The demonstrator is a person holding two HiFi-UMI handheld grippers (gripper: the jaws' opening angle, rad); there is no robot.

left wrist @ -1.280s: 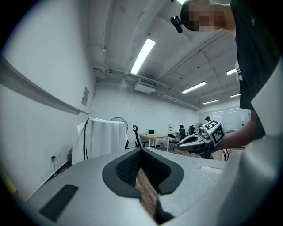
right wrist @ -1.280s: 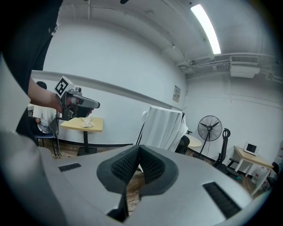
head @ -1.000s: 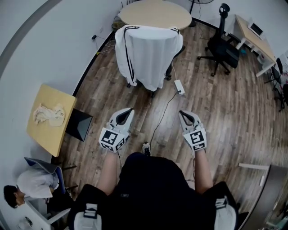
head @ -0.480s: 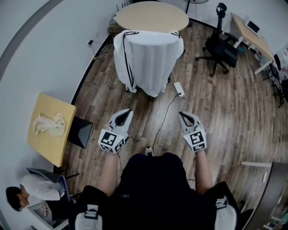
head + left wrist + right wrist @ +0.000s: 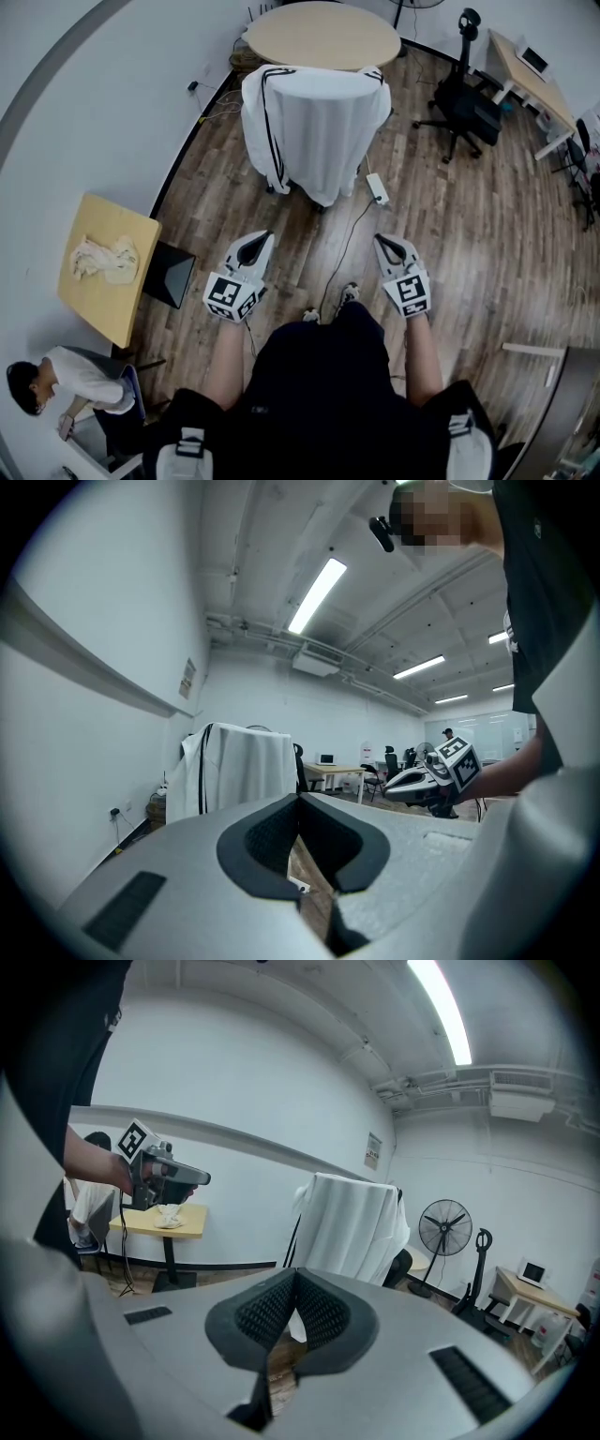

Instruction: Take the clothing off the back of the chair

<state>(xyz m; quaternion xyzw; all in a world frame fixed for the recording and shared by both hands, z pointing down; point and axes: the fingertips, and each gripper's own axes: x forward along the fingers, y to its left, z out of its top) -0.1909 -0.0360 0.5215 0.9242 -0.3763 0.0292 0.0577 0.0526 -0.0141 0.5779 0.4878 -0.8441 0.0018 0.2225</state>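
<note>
Down here near the body, left gripper [image 5: 262, 237] and right gripper [image 5: 382, 240], jaws pressed together, nothing between them. Well ahead across the wood floor [image 5: 450, 216], white black-striped clothing [image 5: 319, 122] drapes the chair [image 5: 271, 187] back, round bench [image 5: 323, 33] just beyond.

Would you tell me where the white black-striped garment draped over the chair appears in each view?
Head view: the white black-striped garment, top centre.
Left gripper view: garment, left of centre.
Right gripper view: garment, just right of centre.
Shared landmark: the grey wall band beside it.
</note>
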